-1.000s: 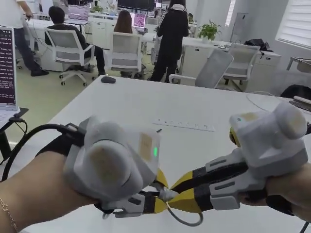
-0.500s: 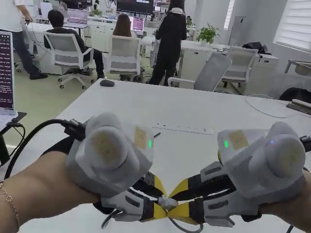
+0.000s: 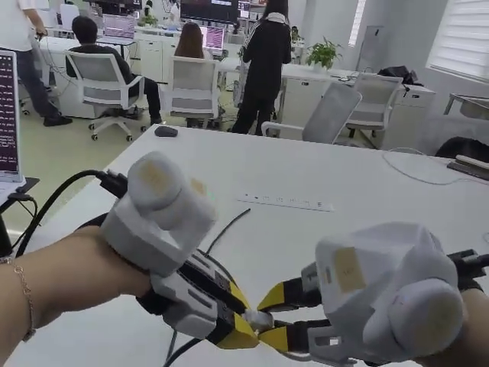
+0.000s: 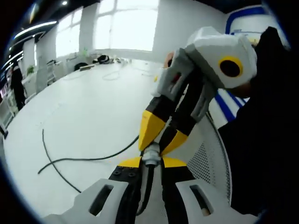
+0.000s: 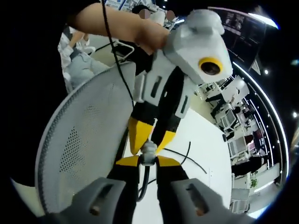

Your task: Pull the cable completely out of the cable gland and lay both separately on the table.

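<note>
The left gripper (image 4: 150,162) and right gripper (image 5: 142,161) both squeeze the cable gland (image 4: 151,155) between their tips. The cable (image 4: 93,158) is still inside it.

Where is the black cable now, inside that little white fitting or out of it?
Inside, it seems. The left tongs and right tongs both pinch the white gland, and the black cable hangs straight from it.
</note>
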Tool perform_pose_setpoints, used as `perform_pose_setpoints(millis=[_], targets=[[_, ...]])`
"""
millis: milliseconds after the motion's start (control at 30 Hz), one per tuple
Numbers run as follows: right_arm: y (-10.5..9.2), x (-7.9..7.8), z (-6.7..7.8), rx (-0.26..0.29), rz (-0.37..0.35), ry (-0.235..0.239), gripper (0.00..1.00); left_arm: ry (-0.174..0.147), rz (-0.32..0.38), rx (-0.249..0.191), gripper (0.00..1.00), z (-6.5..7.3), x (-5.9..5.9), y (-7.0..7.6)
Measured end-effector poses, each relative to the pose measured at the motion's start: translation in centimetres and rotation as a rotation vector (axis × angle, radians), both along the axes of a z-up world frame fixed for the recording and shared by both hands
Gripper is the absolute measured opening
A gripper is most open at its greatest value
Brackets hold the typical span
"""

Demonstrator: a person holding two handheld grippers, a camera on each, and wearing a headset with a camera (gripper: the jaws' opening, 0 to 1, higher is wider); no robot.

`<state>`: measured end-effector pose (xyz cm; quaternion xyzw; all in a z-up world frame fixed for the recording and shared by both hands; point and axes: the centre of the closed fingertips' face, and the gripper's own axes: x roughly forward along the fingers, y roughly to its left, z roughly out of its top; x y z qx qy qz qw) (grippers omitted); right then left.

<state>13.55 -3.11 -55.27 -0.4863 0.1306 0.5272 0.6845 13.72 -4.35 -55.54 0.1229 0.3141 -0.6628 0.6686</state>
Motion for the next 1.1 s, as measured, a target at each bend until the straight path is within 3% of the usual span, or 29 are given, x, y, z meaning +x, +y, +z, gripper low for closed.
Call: perform_pose_setpoints(millis=[33, 100, 133, 167, 233, 267, 300, 333, 400, 567, 633, 700, 733, 767, 800, 833, 900, 1000, 1100], targets=[[0.0, -0.1, -0.1, 0.001, -0.010, 0.007, 0.11, 0.020, 0.025, -0.006, 0.16, 0.0, 0.1, 0.0], [0.0, -0.1, -0.2, 0.015, -0.032, 0.036, 0.11, -0.014, 0.013, 0.010, 0.16, -0.2, -0.1, 0.1], [-0.1, -0.1, -0.4, 0.018, -0.050, 0.055, 0.12, -0.053, 0.012, 0.019, 0.16, -0.2, -0.2, 0.0], [-0.2, -0.2, -0.6, 0.026, -0.066, 0.096, 0.12, -0.135, -0.017, 0.035, 0.16, -0.4, -0.2, -0.1], [-0.4, 0.2, -0.6, 0.052, -0.096, 0.094, 0.12, -0.213, -0.010, 0.058, 0.16, -0.3, 0.0, -0.1], [-0.4, 0.5, -0.4, 0.074, -0.117, 0.088, 0.13, -0.284, 0.003, 0.063, 0.16, 0.0, 0.3, -0.1], [-0.4, 0.6, -0.2, 0.108, -0.138, 0.094, 0.13, -0.309, 0.020, 0.071, 0.16, 0.1, 0.5, 0.1], [-0.5, 0.7, 0.0, 0.144, -0.158, 0.101, 0.14, -0.381, 0.028, 0.078, 0.16, 0.4, 0.9, 0.2], [-1.0, 1.1, 0.2, 0.180, -0.219, 0.104, 0.16, -0.493, 0.037, 0.086, 0.16, 1.0, 1.2, 0.4], [-1.3, 1.1, -0.2, 0.205, -0.255, 0.080, 0.11, -0.563, 0.020, 0.104, 0.16, 1.0, 0.6, 0.5], [-0.9, 0.8, 0.0, 0.221, -0.240, 0.071, 0.04, -0.641, -0.012, 0.121, 0.16, 1.0, 0.5, 0.5], [-1.0, 0.9, -0.1, 0.214, -0.246, 0.050, 0.04, -0.710, -0.039, 0.144, 0.16, 1.0, 0.6, 0.6], [-0.9, 0.9, -0.1, 0.221, -0.248, 0.051, 0.03, -0.760, -0.064, 0.161, 0.16, 1.0, 0.7, 0.6], [-0.8, 0.9, -0.2, 0.225, -0.253, 0.057, 0.03, -0.785, -0.082, 0.182, 0.16, 0.8, 0.7, 0.8], [-0.8, 0.9, -0.4, 0.226, -0.255, 0.060, 0.03, -0.753, -0.070, 0.184, 0.16, 0.4, 0.5, 0.8], [-0.8, 0.8, -0.6, 0.225, -0.258, 0.059, 0.03, -0.743, -0.066, 0.176, 0.16, 0.5, 0.6, 0.8], [-0.9, 0.7, -0.8, 0.227, -0.261, 0.063, 0.03, -0.725, -0.067, 0.163, 0.16, 0.3, 0.5, 0.9], [-1.5, 0.8, -1.1, 0.215, -0.273, 0.060, 0.03, -0.722, -0.057, 0.170, 0.16, 0.1, 0.9, 1.3], [-2.9, 1.2, -1.3, 0.223, -0.317, 0.070, 0.03, -0.692, -0.004, 0.154, 0.16, -0.2, 1.6, 1.9]])
